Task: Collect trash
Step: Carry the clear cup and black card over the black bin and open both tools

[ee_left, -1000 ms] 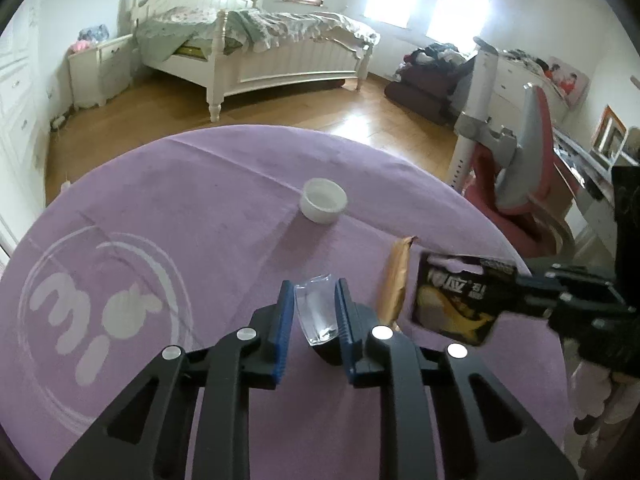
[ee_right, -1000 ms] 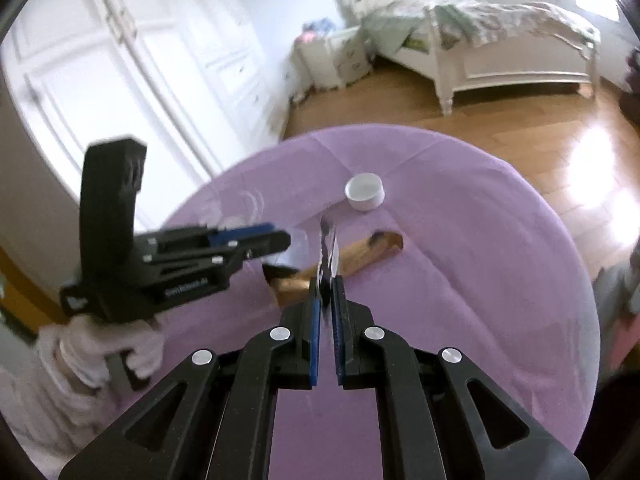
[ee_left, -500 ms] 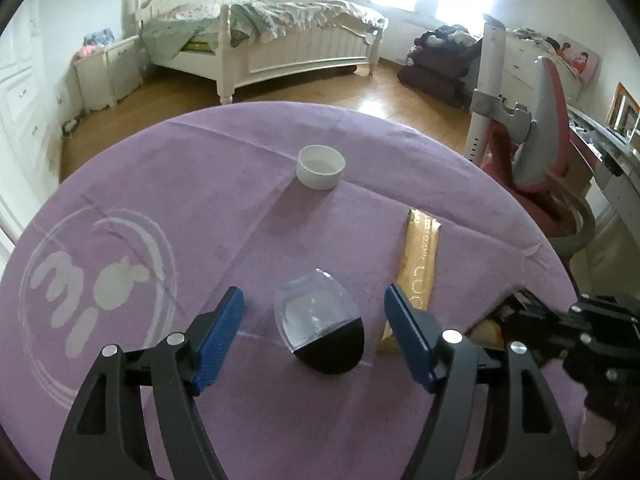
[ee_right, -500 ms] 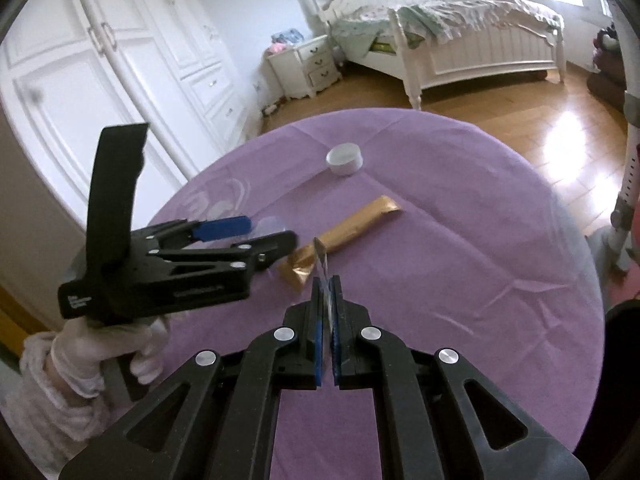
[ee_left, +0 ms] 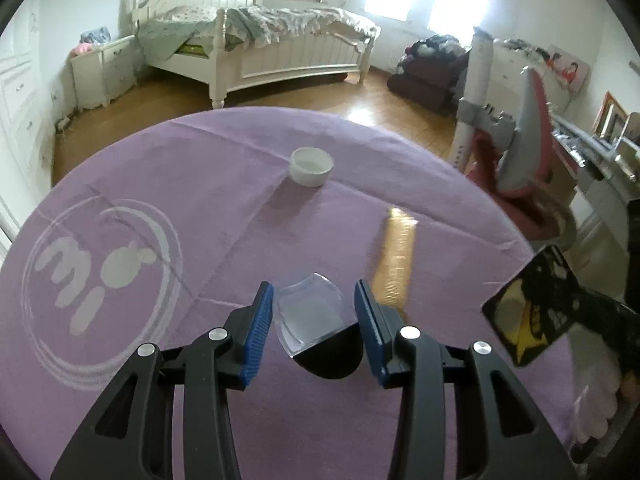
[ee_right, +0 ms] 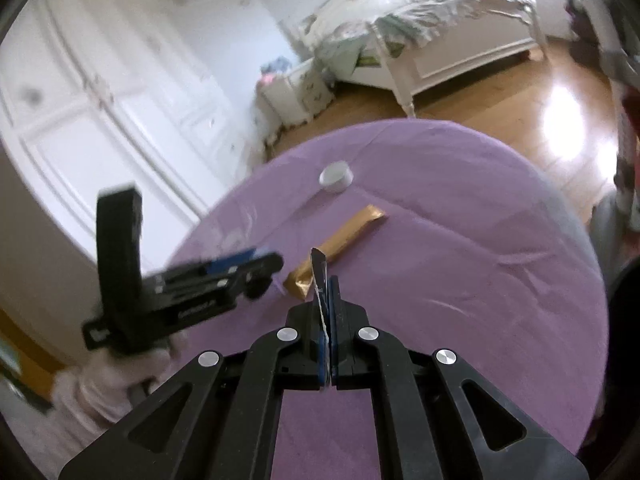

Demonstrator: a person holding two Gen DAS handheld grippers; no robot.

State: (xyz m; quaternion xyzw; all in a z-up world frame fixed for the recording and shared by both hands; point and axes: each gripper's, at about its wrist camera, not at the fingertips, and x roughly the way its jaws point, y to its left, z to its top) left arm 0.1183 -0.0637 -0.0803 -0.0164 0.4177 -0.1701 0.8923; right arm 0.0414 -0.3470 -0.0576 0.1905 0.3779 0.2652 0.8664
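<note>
The clear-and-black plastic container (ee_left: 318, 326) lies on the purple table (ee_left: 200, 208) squarely between the left gripper's (ee_left: 316, 328) spread, released pads, the gold wrapper (ee_left: 394, 258) just right of the container pointing away, while the right gripper (ee_right: 326, 344), farther right, is clenched on a black-and-yellow packet (ee_left: 528, 312).

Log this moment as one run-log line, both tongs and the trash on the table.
left tongs: open around clear plastic cup | right tongs: shut on black-yellow wrapper | on purple table: gold wrapper, white cap
</note>
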